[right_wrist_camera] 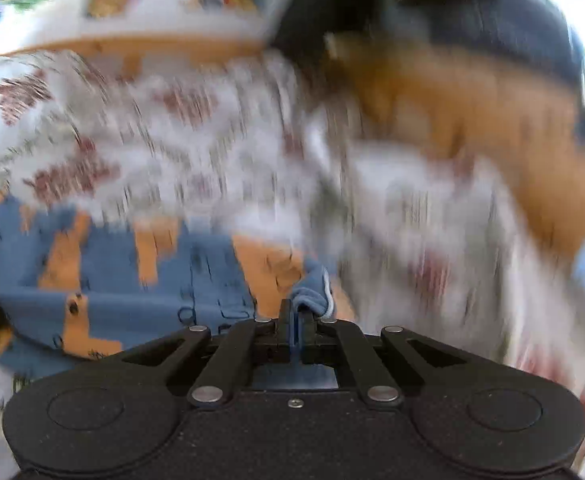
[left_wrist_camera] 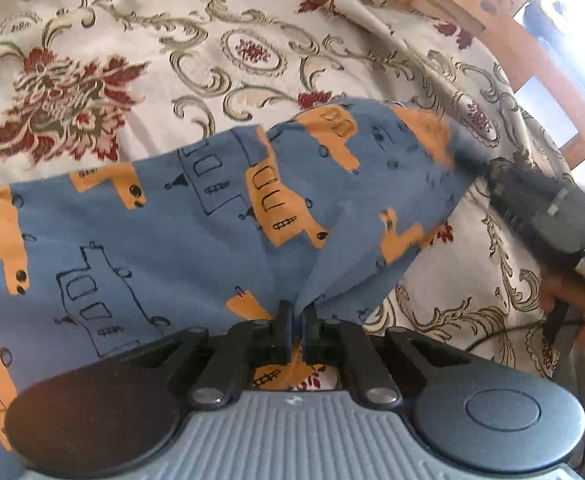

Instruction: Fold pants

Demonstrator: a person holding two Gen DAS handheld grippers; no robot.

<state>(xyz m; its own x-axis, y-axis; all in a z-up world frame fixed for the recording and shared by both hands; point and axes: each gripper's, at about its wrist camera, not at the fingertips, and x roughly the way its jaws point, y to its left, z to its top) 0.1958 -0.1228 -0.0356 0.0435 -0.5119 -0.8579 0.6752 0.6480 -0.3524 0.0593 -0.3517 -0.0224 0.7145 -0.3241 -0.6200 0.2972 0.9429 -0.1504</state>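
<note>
Blue pants point(left_wrist_camera: 196, 216) pinched in both closed hand-held grippers, left point(left_wrist_camera: 297, 316) and right point(right_wrist_camera: 297, 316).

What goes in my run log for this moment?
left gripper: shut on pants | right gripper: shut on pants | surface: bedspread

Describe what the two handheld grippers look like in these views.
The left gripper has black fingers and linkage arms, silver pivot pins, round black side discs and a ribbed grey body. The right gripper matches but has a black speckled body. A thin dark cable trails nearby.
</note>
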